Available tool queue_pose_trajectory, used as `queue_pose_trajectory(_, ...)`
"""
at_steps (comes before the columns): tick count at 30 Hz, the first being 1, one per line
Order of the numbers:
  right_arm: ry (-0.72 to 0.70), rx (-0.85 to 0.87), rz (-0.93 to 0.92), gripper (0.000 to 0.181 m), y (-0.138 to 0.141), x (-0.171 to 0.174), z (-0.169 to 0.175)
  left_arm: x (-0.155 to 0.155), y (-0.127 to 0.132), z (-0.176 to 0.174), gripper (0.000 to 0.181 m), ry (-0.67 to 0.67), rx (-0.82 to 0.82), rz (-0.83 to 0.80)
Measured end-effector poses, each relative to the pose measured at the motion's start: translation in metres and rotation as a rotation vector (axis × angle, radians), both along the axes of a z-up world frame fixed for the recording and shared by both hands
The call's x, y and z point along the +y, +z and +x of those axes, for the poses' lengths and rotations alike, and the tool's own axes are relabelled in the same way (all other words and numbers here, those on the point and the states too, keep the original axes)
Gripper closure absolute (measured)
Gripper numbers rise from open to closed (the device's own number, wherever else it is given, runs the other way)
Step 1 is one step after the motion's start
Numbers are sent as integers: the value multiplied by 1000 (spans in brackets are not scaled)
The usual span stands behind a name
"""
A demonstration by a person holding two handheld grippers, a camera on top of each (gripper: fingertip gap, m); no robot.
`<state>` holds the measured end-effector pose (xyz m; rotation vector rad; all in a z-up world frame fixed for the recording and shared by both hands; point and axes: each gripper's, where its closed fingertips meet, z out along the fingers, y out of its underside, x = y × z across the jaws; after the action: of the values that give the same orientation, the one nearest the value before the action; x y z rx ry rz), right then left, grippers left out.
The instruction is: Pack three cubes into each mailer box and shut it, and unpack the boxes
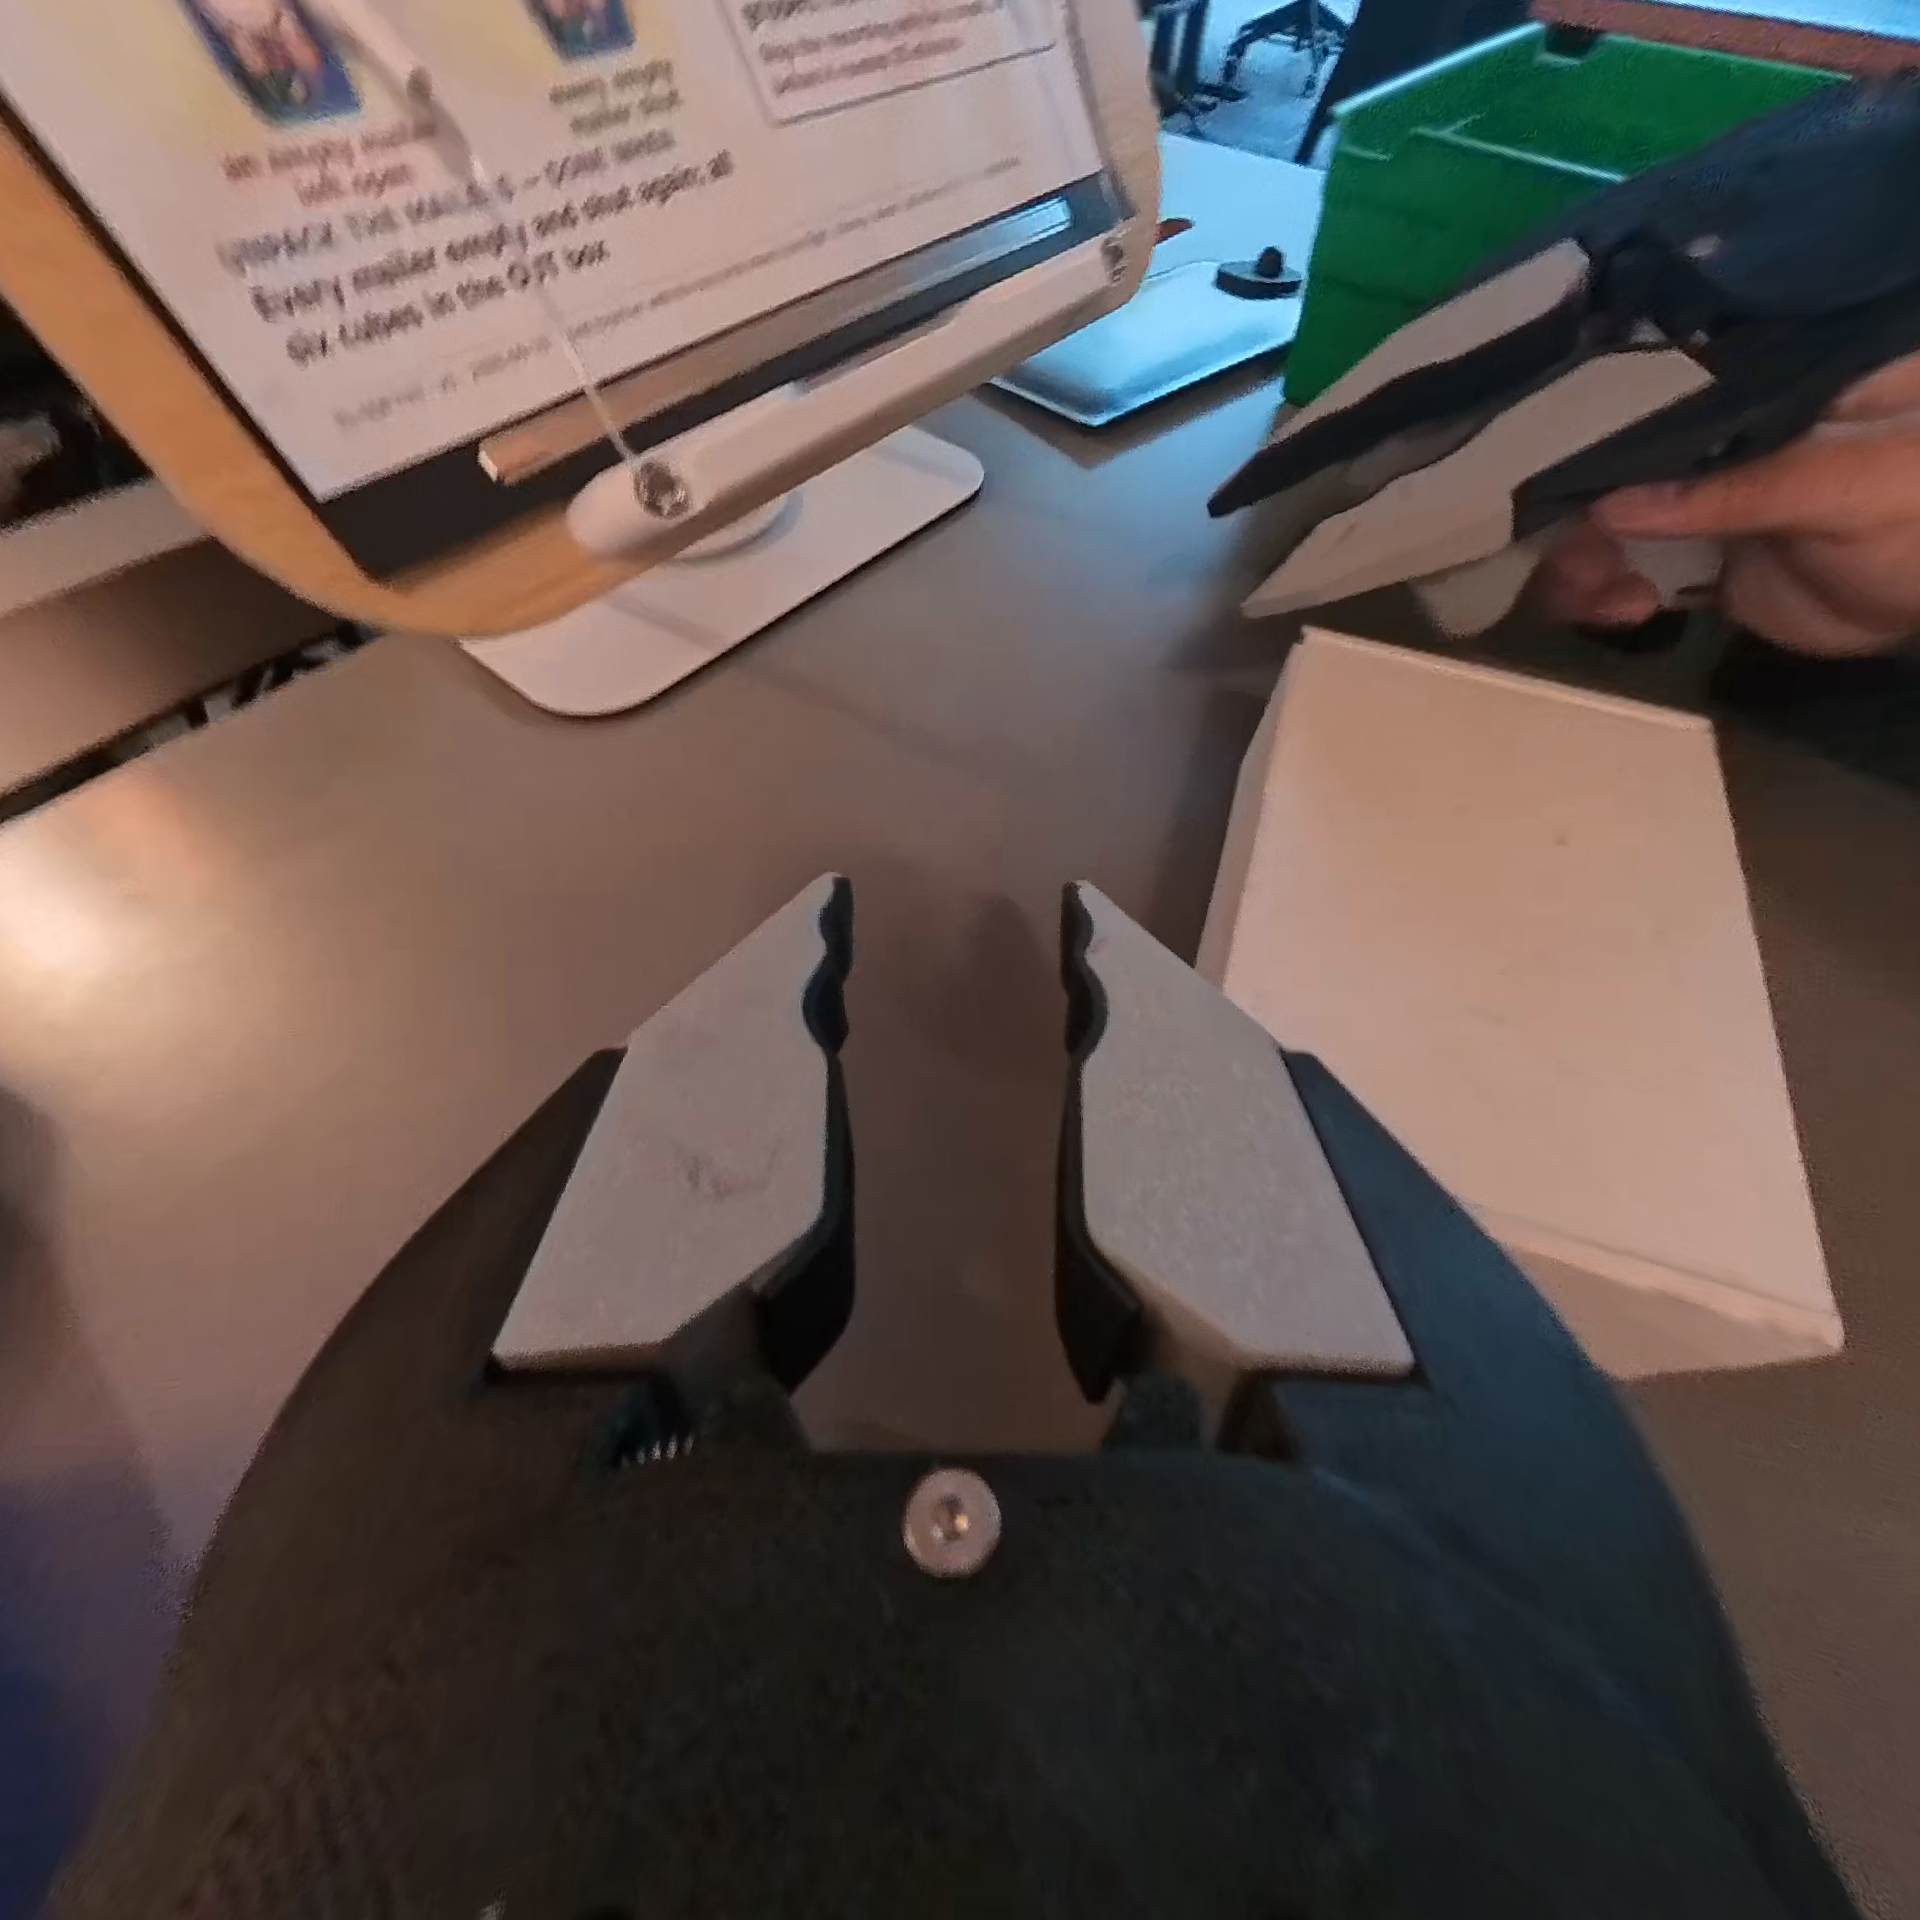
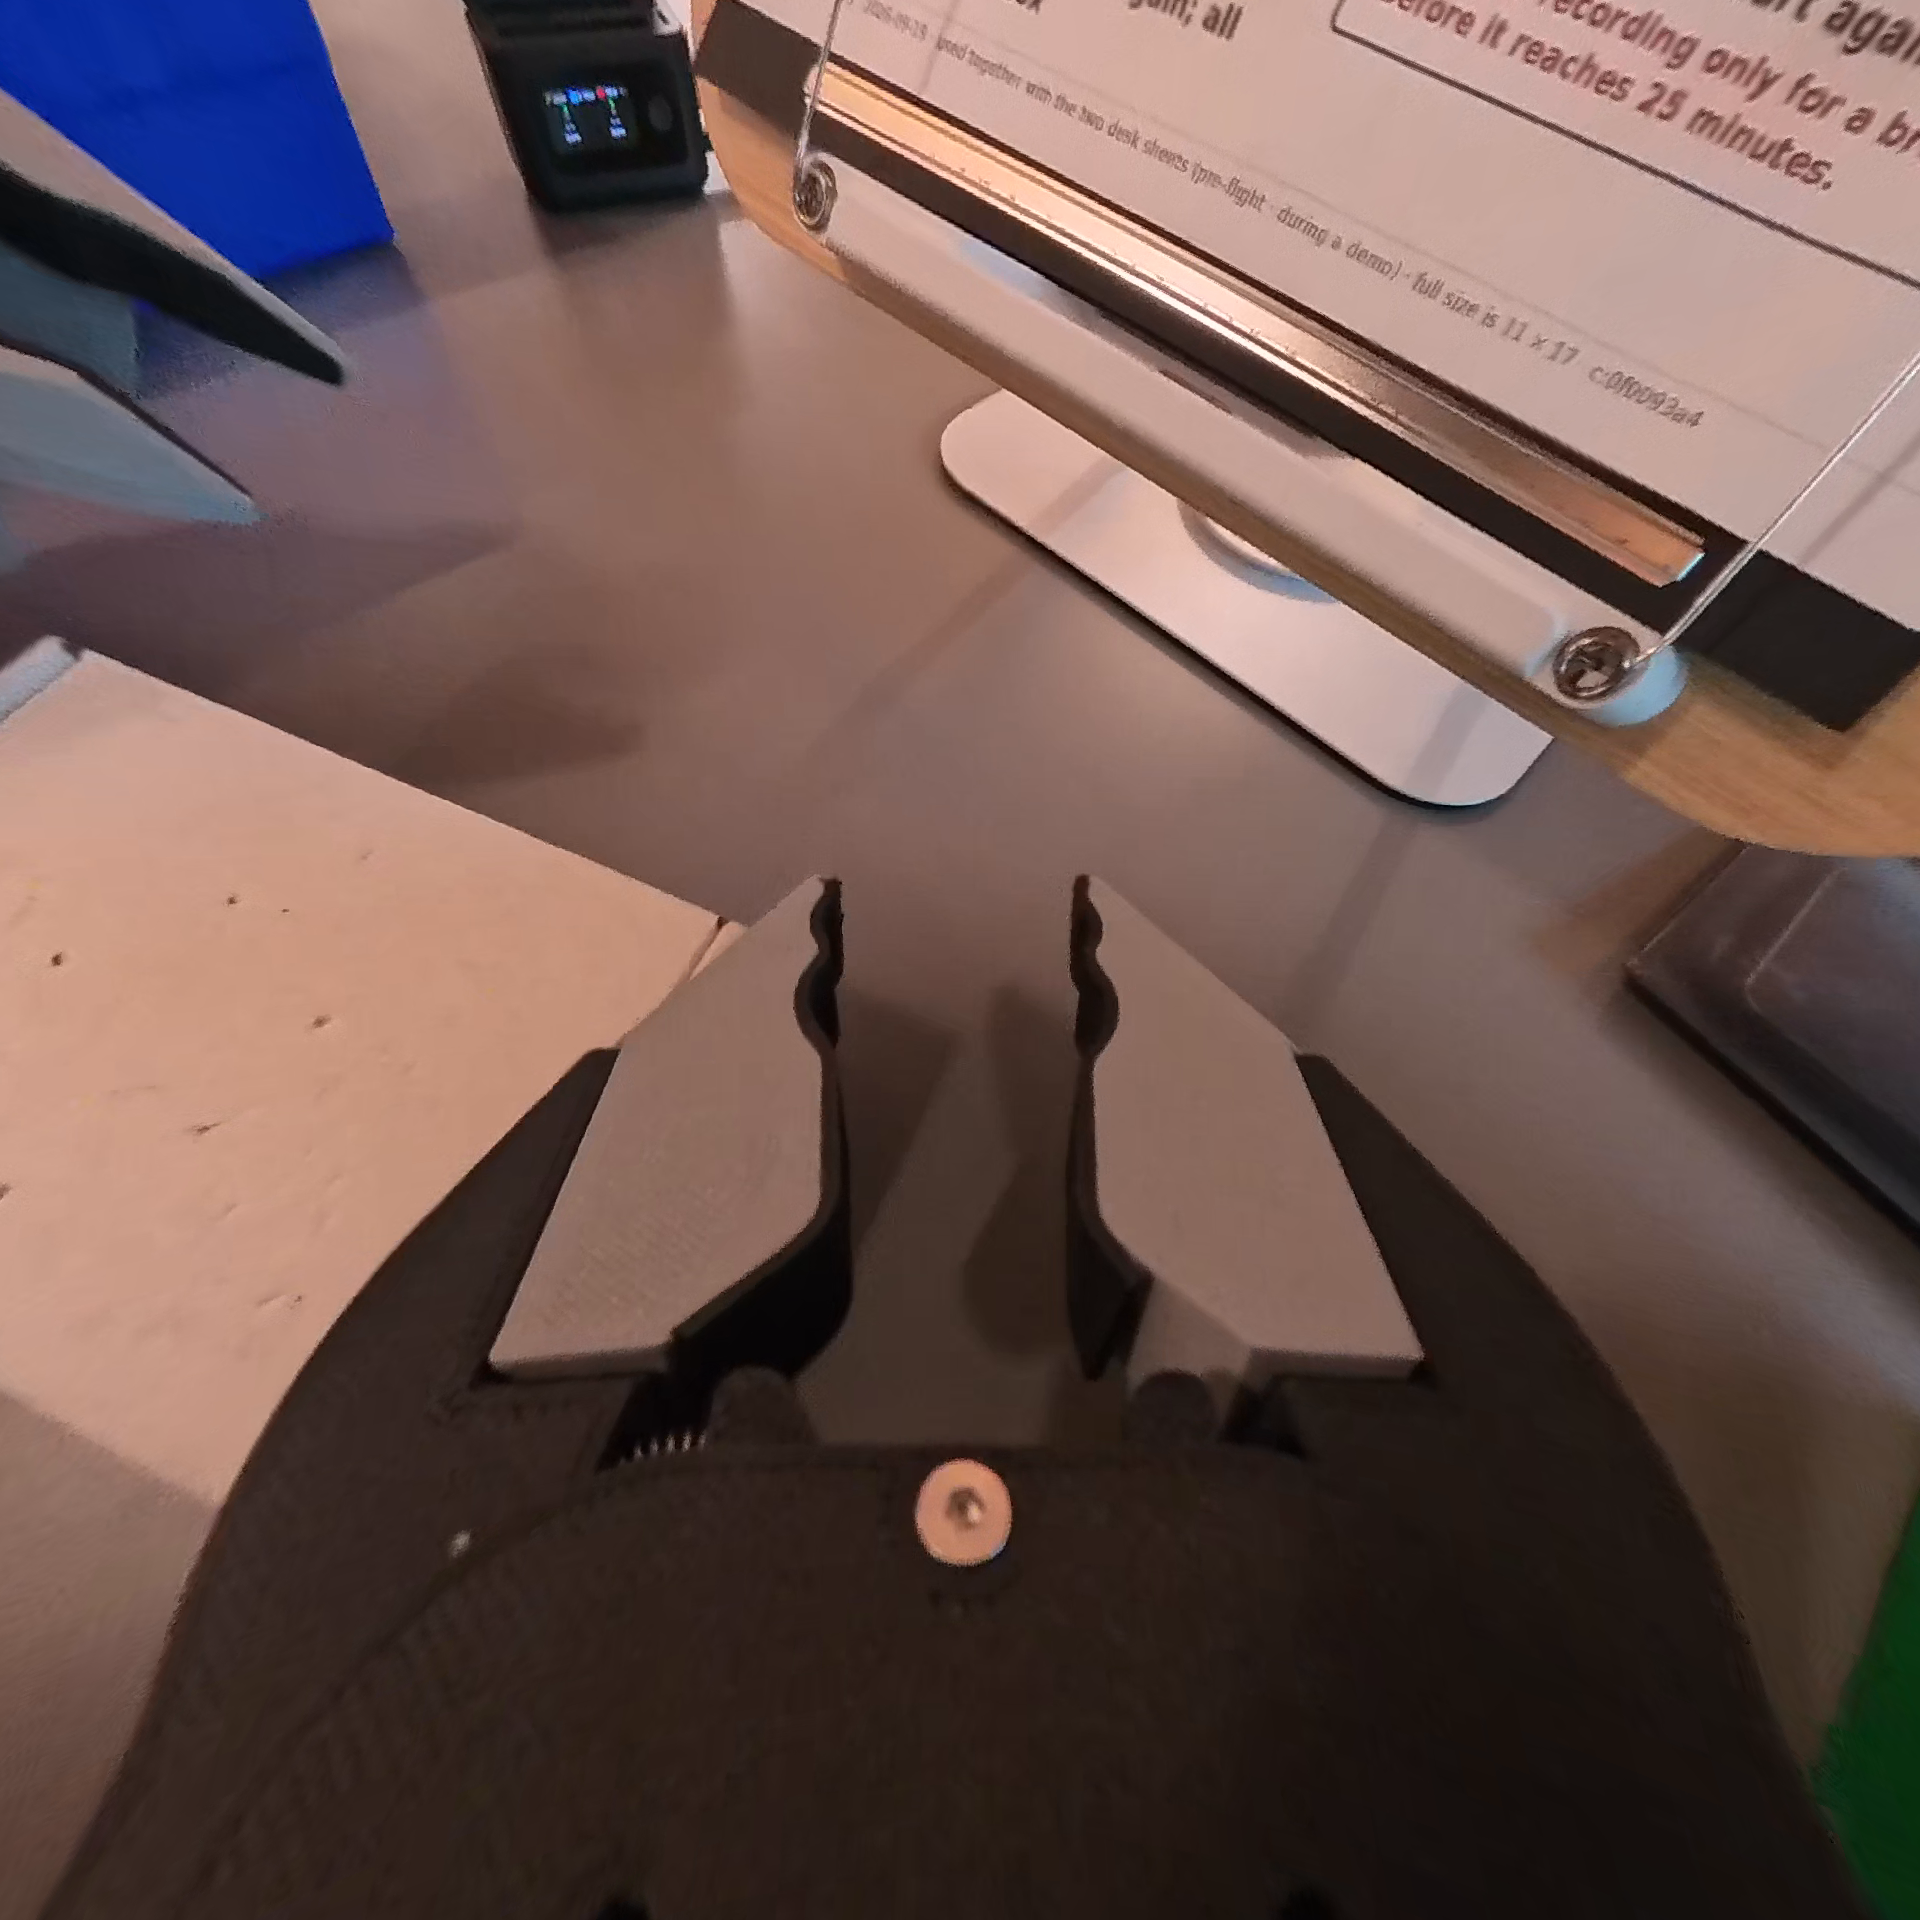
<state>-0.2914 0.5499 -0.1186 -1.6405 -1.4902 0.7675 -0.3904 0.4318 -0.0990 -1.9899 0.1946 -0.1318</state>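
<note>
Two hand-held grippers hover over a grey-brown desk with a shut white mailer box lying between them. The left gripper hangs above bare desk just to the left of the box, its two grey fingers parted by a moderate gap and holding nothing. The right gripper is likewise part open and empty, its left finger just beside the box's far corner; whether it touches the cardboard cannot be told. In the left wrist view the right gripper shows beyond the box, held in a person's hand. The box sits flat, lid down, its top lightly scuffed and pitted. No cubes are visible in either view, so whether it is full cannot be told. As thin cardboard, it is likely light and fairly stiff at the edges but apt to dent or slide on the smooth desk if pushed from one side only. The front lip of the lid looks the best place to pinch, with the other gripper steadying the body. Behind stand an instruction sheet on a wooden board with a white stand, a green bin, a blue bin and a small black device with a lit screen.
</note>
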Motion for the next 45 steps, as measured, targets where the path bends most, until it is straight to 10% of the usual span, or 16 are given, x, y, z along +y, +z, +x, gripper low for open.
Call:
queue_pose_trajectory(10,106,-291,-11,149,-31,-11,31,-39,-16,24,180,-305,344,-93)
queue_pose_trajectory(24,157,-493,21,175,-46,-32,53,-140,-37,119,181,-1001,88,-331)
queue_pose_trajectory(32,524,-470,-261,181,-36,-113,61,-70,-37,76,181,-614,379,-162)
queue_pose_trajectory(45,351,-467,-230,181,-27,-69,77,-52,-71,59,172,-496,415,-301)
